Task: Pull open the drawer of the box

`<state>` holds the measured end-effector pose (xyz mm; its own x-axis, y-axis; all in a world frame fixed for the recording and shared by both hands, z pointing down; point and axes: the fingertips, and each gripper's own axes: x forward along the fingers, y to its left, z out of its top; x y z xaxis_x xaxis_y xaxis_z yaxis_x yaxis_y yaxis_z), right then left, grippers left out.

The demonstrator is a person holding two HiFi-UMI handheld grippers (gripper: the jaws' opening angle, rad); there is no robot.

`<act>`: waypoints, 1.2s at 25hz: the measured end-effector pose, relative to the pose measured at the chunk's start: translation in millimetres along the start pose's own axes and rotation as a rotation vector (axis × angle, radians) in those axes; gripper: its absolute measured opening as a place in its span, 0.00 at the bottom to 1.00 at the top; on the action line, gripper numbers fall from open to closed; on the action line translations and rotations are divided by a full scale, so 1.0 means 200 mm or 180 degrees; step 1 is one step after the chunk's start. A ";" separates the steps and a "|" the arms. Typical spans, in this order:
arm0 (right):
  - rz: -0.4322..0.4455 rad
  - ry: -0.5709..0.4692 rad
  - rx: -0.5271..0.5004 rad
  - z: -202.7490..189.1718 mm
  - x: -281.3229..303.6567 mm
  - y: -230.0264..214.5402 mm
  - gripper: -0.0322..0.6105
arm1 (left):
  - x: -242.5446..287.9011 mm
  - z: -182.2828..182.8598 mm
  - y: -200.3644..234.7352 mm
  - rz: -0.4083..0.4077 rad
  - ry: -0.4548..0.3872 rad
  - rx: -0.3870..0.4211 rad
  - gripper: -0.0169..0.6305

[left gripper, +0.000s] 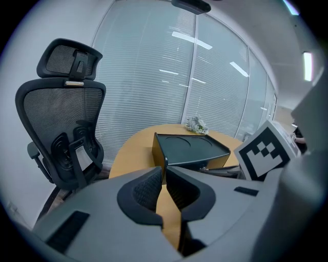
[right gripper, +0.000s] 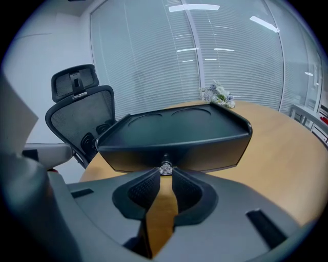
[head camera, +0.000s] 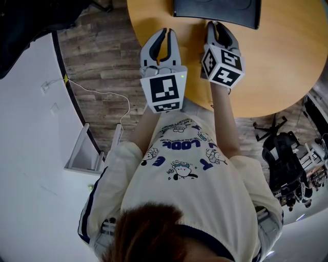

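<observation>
With the black box [head camera: 230, 10] set on the bench [head camera: 287, 61] at the head view's top centre, its drawer knob [right gripper: 165, 168] is seemingly nipped by the narrowed right tongs [right gripper: 165, 173], the left tongs [left gripper: 164, 171] are shut and empty, and a straight backward pull is called for next.

Black mesh office chair [left gripper: 64, 128], round wooden table [head camera: 287, 61], white floor cable [head camera: 102, 94]

Your box [right gripper: 177, 125] fills the middle of the right gripper view; it is dark and upright, with a rimmed tray top bearing two shallow round recesses; its drawer [right gripper: 210, 151] faces you, seemingly pushed in; a small, clear, faceted knob [right gripper: 165, 169] juts from the front's centre.
</observation>
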<state>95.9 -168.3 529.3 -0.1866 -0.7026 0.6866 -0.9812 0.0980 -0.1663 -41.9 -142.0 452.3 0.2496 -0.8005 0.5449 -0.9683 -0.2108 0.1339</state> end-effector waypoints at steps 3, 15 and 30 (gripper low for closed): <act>0.0009 -0.0008 -0.0006 0.00 0.00 0.00 0.19 | 0.00 -0.01 0.00 0.0000 0.0007 0.0002 0.08; 0.0035 -0.0009 -0.0011 -0.01 -0.02 0.00 0.19 | -0.04 -0.01 -0.01 -0.0013 0.0002 0.0022 0.08; 0.0058 0.0061 0.0018 -0.13 -0.10 0.02 0.18 | -0.10 -0.05 -0.06 -0.0066 -0.0020 0.0037 0.08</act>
<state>93.5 -136.0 532.7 -0.2054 -0.6871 0.6969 -0.9773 0.1066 -0.1830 -34.3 -117.7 448.5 0.2697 -0.7993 0.5370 -0.9628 -0.2339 0.1354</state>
